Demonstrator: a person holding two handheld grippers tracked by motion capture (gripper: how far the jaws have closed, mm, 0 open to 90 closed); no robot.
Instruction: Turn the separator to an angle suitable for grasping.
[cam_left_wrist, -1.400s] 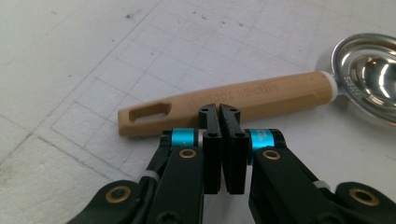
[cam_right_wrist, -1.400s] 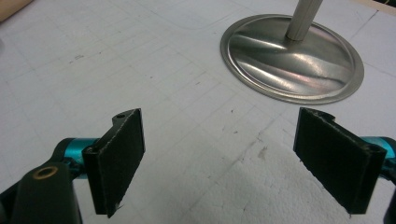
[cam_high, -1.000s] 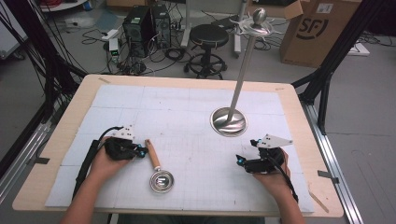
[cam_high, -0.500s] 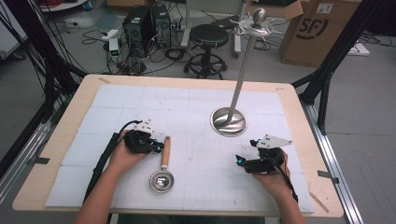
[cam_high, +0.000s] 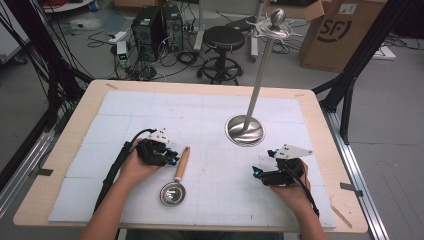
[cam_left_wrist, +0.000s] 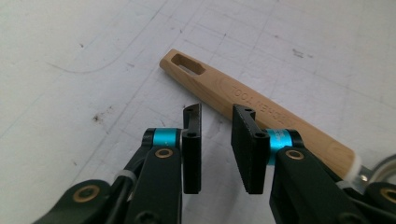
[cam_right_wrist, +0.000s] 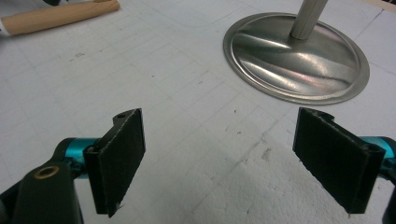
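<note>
A: Ladle (cam_high: 176, 181), wooden-handled with a small steel bowl, is lying on the white gridded mat (cam_high: 210, 200), on the person's side of the stand's round base (cam_high: 244, 130) and off toward the left hand.

B: Where is the left gripper (cam_high: 170, 159) sitting relative to it?

A: Right against the wooden handle (cam_left_wrist: 252, 108), on the side facing away from the base. From the high view alone I cannot tell whether it is gripping. The left gripper view (cam_left_wrist: 217, 140) is settling that: the jaws are standing slightly apart with bare mat in the gap, and the handle is passing behind the farther jaw, not between them. So the tongs are released, holding nothing.

B: Anything else that view is adding?

A: A slot cut through the handle's free end, and lettering stamped along the wood. The high view is too coarse for either.

B: And the right gripper (cam_high: 257, 173)?

A: It is resting on the mat, nearer the person than the base. The right gripper view (cam_right_wrist: 233, 163) is showing its jaws spread wide over bare mat, with the base (cam_right_wrist: 296, 56) ahead and the handle's end (cam_right_wrist: 56, 16) far off in the upper corner.

B: The stand itself?

A: The high view is showing its pole (cam_high: 261, 75) rising to a knob with hooks.
</note>
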